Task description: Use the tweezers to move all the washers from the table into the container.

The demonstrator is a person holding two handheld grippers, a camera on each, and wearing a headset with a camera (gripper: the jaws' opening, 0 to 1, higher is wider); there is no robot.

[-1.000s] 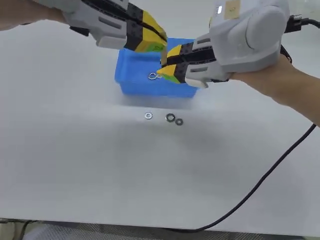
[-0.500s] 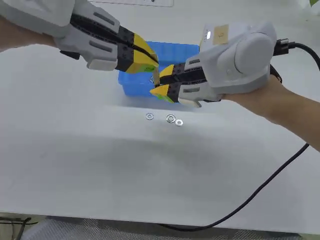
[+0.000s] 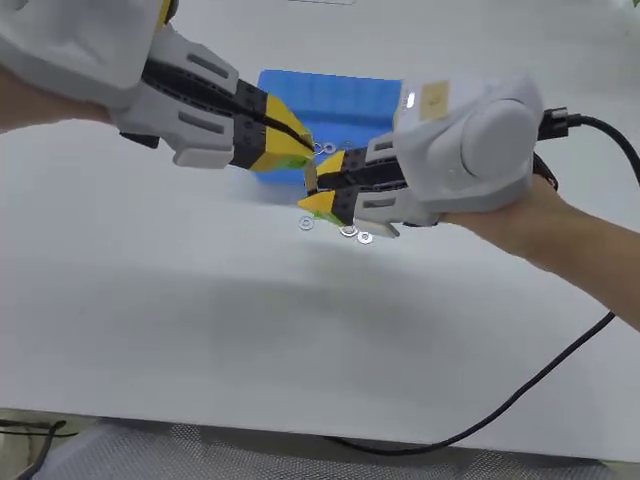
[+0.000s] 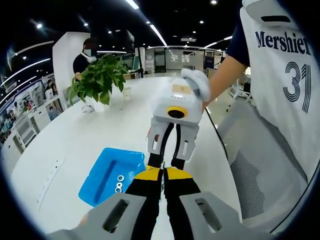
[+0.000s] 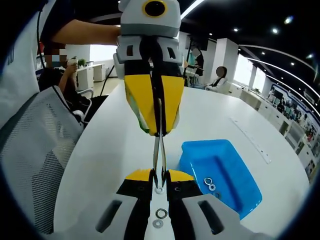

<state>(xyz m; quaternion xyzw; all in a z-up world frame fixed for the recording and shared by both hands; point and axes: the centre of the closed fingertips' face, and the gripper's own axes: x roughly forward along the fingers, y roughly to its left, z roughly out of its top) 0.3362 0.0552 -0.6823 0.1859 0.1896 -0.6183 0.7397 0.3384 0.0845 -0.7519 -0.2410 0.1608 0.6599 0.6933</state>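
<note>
Tweezers (image 5: 158, 155) sit partly hidden inside left claw (image 5: 159, 131).

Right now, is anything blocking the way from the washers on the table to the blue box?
No, nothing visible. The three washers lie on bare table beside the open blue container; the tweezers reach down to one washer.

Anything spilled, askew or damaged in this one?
Nothing stands out. The blue container sits upright with washers inside; three washers lie on the table beside it, not yet moved; the tweezers look straight.
</note>
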